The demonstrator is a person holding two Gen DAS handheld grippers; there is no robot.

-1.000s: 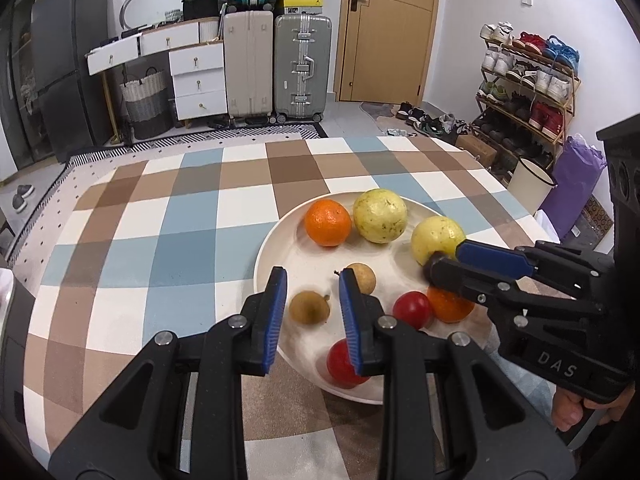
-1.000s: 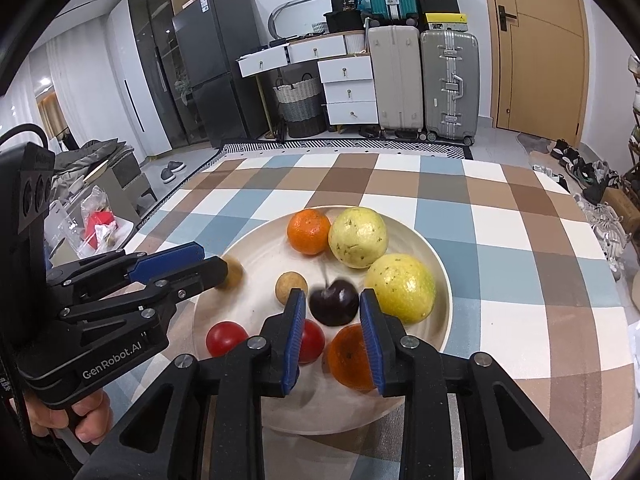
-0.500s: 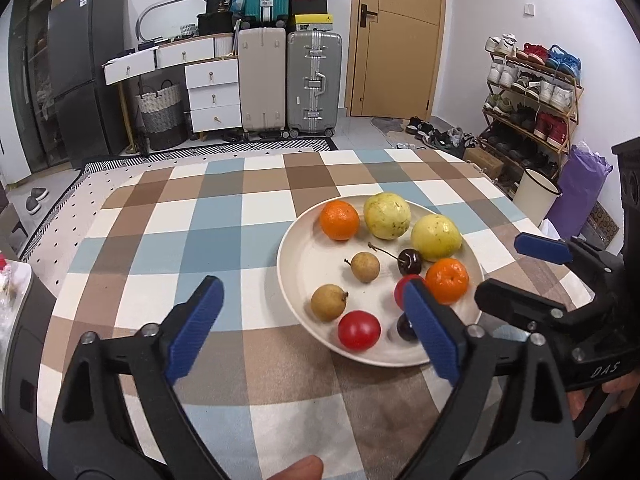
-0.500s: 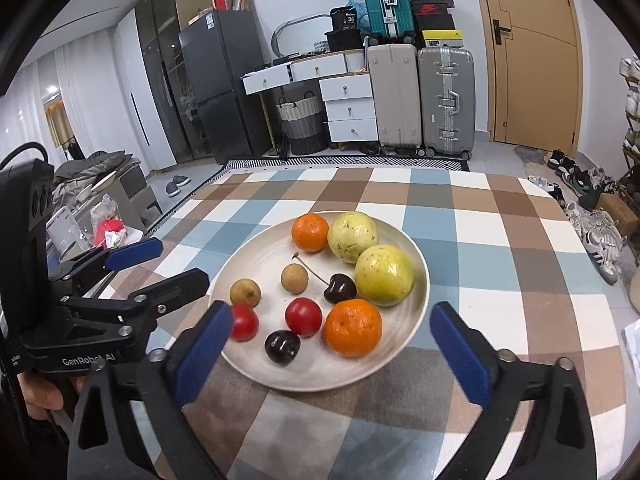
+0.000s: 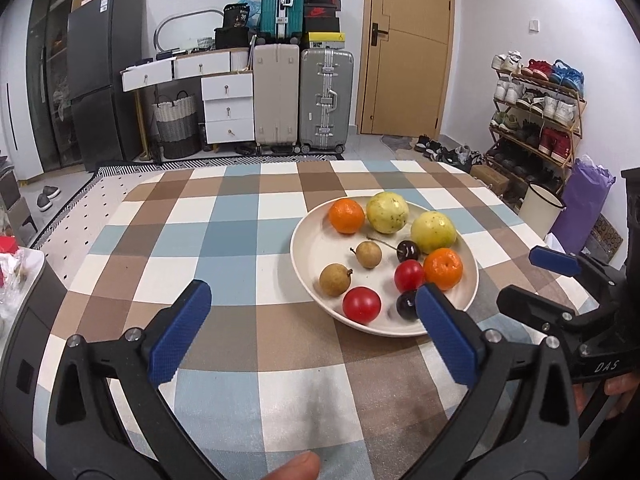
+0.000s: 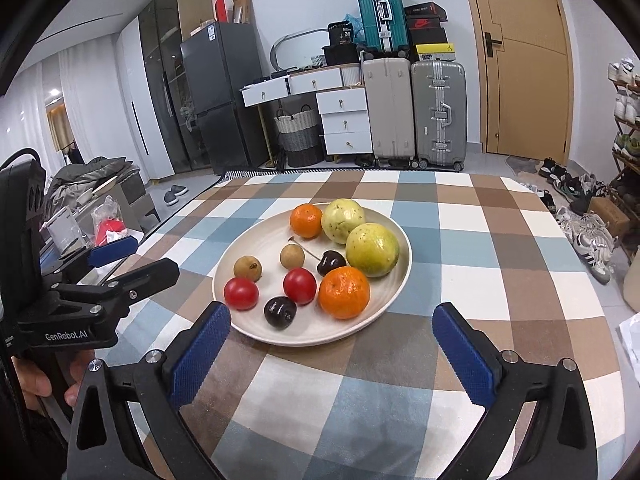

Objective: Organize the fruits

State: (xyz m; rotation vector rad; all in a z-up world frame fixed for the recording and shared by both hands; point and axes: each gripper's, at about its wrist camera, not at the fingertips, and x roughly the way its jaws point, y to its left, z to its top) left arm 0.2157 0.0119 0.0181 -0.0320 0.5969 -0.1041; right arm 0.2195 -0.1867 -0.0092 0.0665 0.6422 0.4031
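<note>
A cream plate (image 5: 316, 246) (image 6: 256, 246) on the checked tablecloth holds two oranges (image 6: 344, 292), two yellow-green guavas (image 6: 372, 250), two brown longans (image 6: 247, 268), two red tomatoes (image 6: 241, 293) and two dark cherries (image 6: 280, 312). My left gripper (image 5: 312, 290) hangs over the cloth at the plate's near left, its jaws opening wide with nothing gripped. It shows from the side in the right wrist view (image 6: 152, 256). My right gripper (image 6: 331, 312) stands open and empty just short of the plate's near rim. In the left wrist view it (image 5: 520, 276) is right of the plate.
The tablecloth (image 5: 224, 248) spreads left of and in front of the plate. Behind the table stand suitcases (image 5: 304, 96), white drawers (image 5: 226, 108) and a dark fridge (image 5: 100, 80). A shoe rack (image 5: 536, 112) is at the right, a cluttered side table (image 6: 80, 216) at the left.
Both grippers went from nearly shut over the fruit to wide open and drew back toward me off the plate. A second dark cherry now shows near the plate's front.
</note>
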